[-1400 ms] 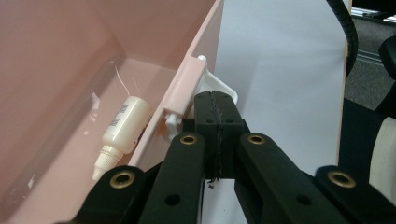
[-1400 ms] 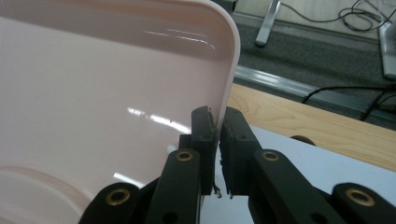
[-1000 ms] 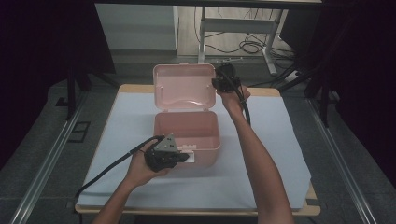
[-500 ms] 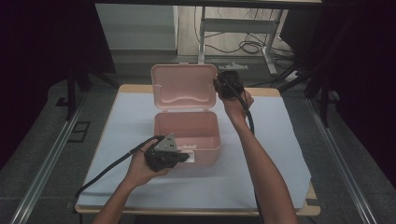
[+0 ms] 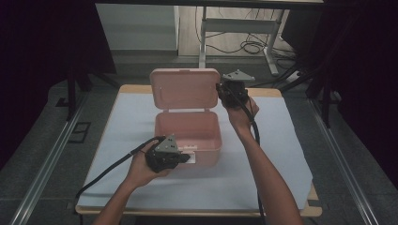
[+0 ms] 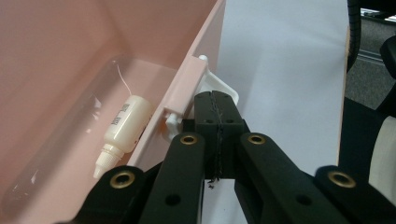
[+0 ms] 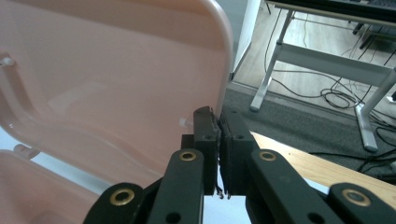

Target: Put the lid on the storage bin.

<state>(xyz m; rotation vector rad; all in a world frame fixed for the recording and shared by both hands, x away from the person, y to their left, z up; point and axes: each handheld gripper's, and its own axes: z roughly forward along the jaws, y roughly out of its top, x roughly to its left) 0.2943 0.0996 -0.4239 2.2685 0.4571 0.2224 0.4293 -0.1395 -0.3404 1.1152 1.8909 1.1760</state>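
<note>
A pink plastic box stands in the middle of the table with its lid raised upright at the back. My left gripper is shut with nothing between its jaws, its tips against the white latch on the box's front wall. My right gripper is shut on the lid's right edge; in the high view the right gripper sits at the lid's right side. Inside the box lies a small white dropper bottle in clear wrap.
A pale blue sheet covers the wooden table. Cables trail from both grippers across the sheet and off the near edge. Beyond the table stand a white desk frame and floor cables. Dark curtains flank both sides.
My right gripper has come a little toward the near side with the lid's edge, and the lid looks slightly shorter. The left gripper has stayed at the latch.
</note>
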